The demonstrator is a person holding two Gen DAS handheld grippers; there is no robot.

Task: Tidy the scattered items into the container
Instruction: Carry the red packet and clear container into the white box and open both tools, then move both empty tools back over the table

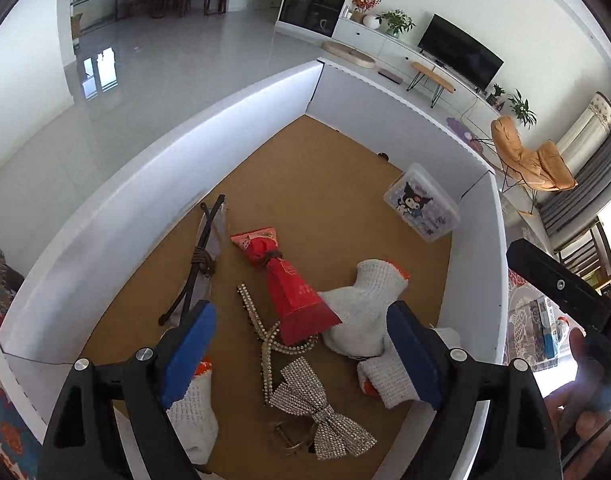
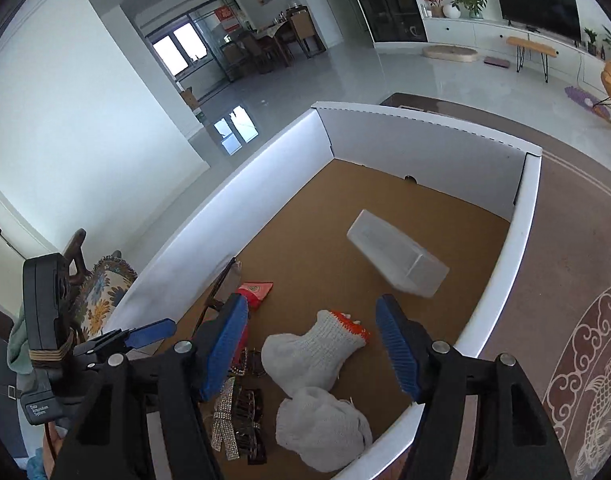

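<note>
A large white-walled box (image 1: 145,184) with a brown cardboard floor holds the items. In the left wrist view these are a black strap bundle (image 1: 207,256), a red pouch (image 1: 293,292), white knit gloves (image 1: 357,316) with orange cuffs, a rhinestone bow (image 1: 325,412) and a clear lidded case (image 1: 421,200) with a cartoon sticker. My left gripper (image 1: 301,348) hangs open above them, with nothing between its blue pads. In the right wrist view, my right gripper (image 2: 311,340) is open over the gloves (image 2: 317,348). The clear case (image 2: 397,256) looks blurred. The left gripper (image 2: 145,334) shows at the left.
The box (image 2: 425,140) stands on a brown patterned rug (image 2: 565,280). A floral-cushioned chair (image 2: 101,292) stands beside its left wall. A hand (image 1: 577,400) holding the right gripper's body shows at the right edge. Glossy grey floor lies beyond the box.
</note>
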